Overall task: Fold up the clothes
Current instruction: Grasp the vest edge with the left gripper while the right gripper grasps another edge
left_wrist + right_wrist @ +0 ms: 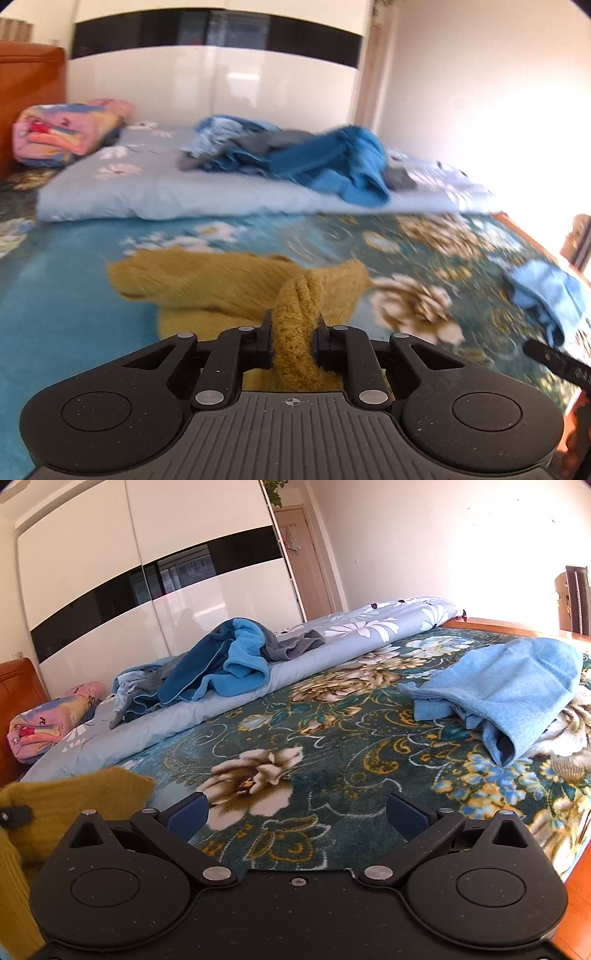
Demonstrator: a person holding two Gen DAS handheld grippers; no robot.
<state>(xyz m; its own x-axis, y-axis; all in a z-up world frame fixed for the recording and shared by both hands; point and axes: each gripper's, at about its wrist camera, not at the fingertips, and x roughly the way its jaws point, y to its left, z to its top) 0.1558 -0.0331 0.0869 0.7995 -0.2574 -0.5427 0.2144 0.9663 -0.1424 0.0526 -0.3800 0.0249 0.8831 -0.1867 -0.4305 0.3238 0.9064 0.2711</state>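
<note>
Left hand-held gripper (pixel 293 341): you have its jaws pinched on a bunched fold of the mustard-yellow knit sweater (pixel 221 284), the thick ribbed cloth squeezed between the two black fingers.

Right hand-held gripper (pixel 297 812): your jaws stand wide apart with nothing between them; the blue pads (pixel 188 816) hang over the flowered bedspread (pixel 332 738).

Mustard sweater: it lies on the bedspread in front of your left gripper, one part spread flat to the left, one part gathered up into the grip. In the right wrist view it (pixel 74 797) shows at the lower left edge, just beside the right gripper's left finger.

Light blue garment (pixel 509 698): crumpled on the bedspread to your right, well apart from the yellow one; in the left wrist view it (pixel 543 295) sits near the right edge.

Pale floral quilt (pixel 147 192): rolled along the far side of the bed, with a heap of blue and grey clothes (pixel 314 162) on top.

Pink patterned bundle (pixel 62 133): folded at the far left by the orange-brown headboard (pixel 26 92).

Background: a white wardrobe (pixel 147 572) with a dark band stands behind the bed.

Sharpness: the left wrist view is blurred, so fine detail of the far clothes cannot be told.
</note>
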